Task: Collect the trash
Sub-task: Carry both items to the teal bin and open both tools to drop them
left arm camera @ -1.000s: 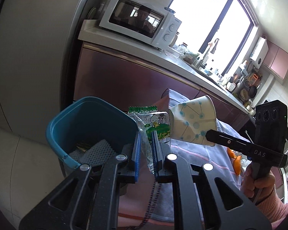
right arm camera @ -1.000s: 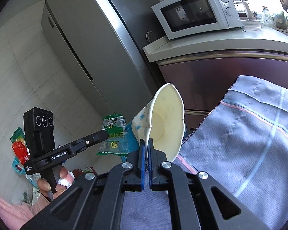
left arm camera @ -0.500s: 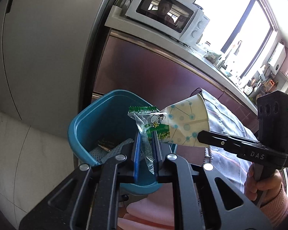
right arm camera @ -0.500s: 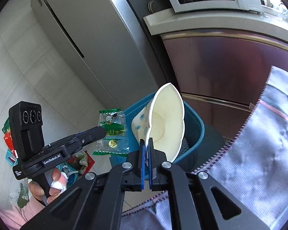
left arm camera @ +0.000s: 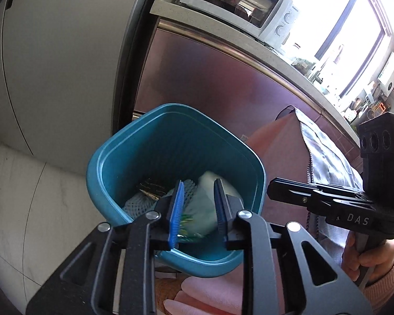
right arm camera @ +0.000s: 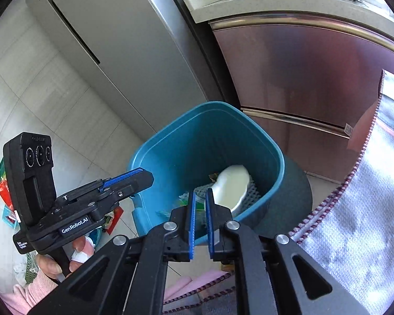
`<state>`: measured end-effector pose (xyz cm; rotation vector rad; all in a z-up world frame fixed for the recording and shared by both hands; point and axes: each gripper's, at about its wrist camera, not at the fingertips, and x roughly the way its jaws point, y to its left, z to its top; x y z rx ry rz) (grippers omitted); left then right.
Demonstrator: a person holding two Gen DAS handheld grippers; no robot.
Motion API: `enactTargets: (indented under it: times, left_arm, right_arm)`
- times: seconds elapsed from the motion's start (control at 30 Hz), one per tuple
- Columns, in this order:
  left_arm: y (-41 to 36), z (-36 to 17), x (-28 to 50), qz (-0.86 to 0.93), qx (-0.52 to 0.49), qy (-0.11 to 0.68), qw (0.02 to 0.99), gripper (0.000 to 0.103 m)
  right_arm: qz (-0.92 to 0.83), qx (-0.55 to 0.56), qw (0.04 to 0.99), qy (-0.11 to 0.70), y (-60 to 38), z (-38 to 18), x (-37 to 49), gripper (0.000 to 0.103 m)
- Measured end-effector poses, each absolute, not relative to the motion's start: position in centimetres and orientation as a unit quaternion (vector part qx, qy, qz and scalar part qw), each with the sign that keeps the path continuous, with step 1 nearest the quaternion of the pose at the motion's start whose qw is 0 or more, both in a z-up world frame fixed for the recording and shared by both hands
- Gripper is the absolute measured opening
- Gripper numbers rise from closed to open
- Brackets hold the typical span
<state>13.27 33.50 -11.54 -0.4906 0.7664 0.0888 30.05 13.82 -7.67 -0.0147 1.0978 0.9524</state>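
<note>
Both pieces of trash have left our tongs since a second ago: the paper cup (right arm camera: 232, 187) and the green snack wrapper (left arm camera: 190, 223), each pinched above the bin then, now lie inside the teal trash bin (left arm camera: 113, 168), and we have sunk closer to its mouth

Our left gripper (left arm camera: 197, 210) hangs over the near rim of the bin with its blue pads apart and opening; the wrapper shows through the gap but lies down in the bin, with no pad pressing on it. Our right gripper (right arm camera: 199, 220) stands over the near rim as well, its pads a narrow slit apart and opening, nothing between them

In the right wrist view the cup rests on its side toward the bin's right wall, its pale inside facing up, on a white foam net (right arm camera: 250, 187). In the left wrist view the net (left arm camera: 141, 203) lies at the bin's bottom left, a dark wrapper (left arm camera: 152, 187) just above it, and the cup (left arm camera: 210, 183) shows pale beside them

We see each gripper from the other's camera: the right one (left arm camera: 275, 187) reaches toward the bin's right rim, held by a hand (left arm camera: 367, 257) in a pink sleeve; the left one (right arm camera: 141, 176) points at the bin's left rim, held by a hand (right arm camera: 63, 260) with a bandaged finger

Behind the bin stand a steel-fronted cabinet (right arm camera: 315, 84) and a grey refrigerator (right arm camera: 113, 39); a microwave (left arm camera: 239, 5) sits on the counter above. A grey cloth (right arm camera: 367, 197) hangs to the bin's right, and more litter (right arm camera: 5, 191) lies on the floor tiles to its left
</note>
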Motion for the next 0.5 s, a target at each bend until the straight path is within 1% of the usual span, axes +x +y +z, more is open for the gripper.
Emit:
enactTargets:
  times: [0.07,0.13,0.2,0.3,0.33,0.4,0.43,0.47,0.5]
  left_arm:
    - [33.1,-11.3,13.2,0.045,-0.233,0.367,0.899,0.031]
    - [32.8,-10.9,13.0,0.043,-0.233,0.363,0.901,0.033]
    - [32.3,-10.4,12.7,0.043,-0.228,0.358,0.905,0.04]
    - [31.1,-9.4,12.0,0.04,-0.218,0.345,0.912,0.049]
    - [30.6,-9.0,11.8,0.038,-0.214,0.342,0.914,0.051]
    - [29.4,-8.2,11.5,0.031,-0.205,0.334,0.919,0.061]
    - [28.8,-7.8,11.4,0.028,-0.2,0.331,0.922,0.063]
    - [28.0,-7.5,11.2,0.023,-0.195,0.327,0.924,0.068]
    - [27.2,-7.1,11.0,0.016,-0.189,0.323,0.927,0.071]
  right_arm:
    - [0.433,-0.001,0.749,0.501,13.3,-7.7,30.1,0.008]
    - [0.433,0.005,0.752,0.496,12.8,-7.5,30.1,0.008]
    - [0.434,0.013,0.756,0.49,12.0,-7.2,29.9,0.008]
    - [0.435,0.023,0.766,0.473,10.4,-6.2,29.0,0.018]
    - [0.437,0.025,0.768,0.468,9.8,-5.8,28.8,0.018]
    - [0.437,0.029,0.776,0.453,8.4,-5.0,28.0,0.019]
    - [0.437,0.03,0.781,0.445,7.6,-4.5,27.5,0.021]
    - [0.437,0.031,0.786,0.436,6.7,-4.0,27.0,0.023]
    - [0.435,0.031,0.792,0.427,6.0,-3.4,26.5,0.028]
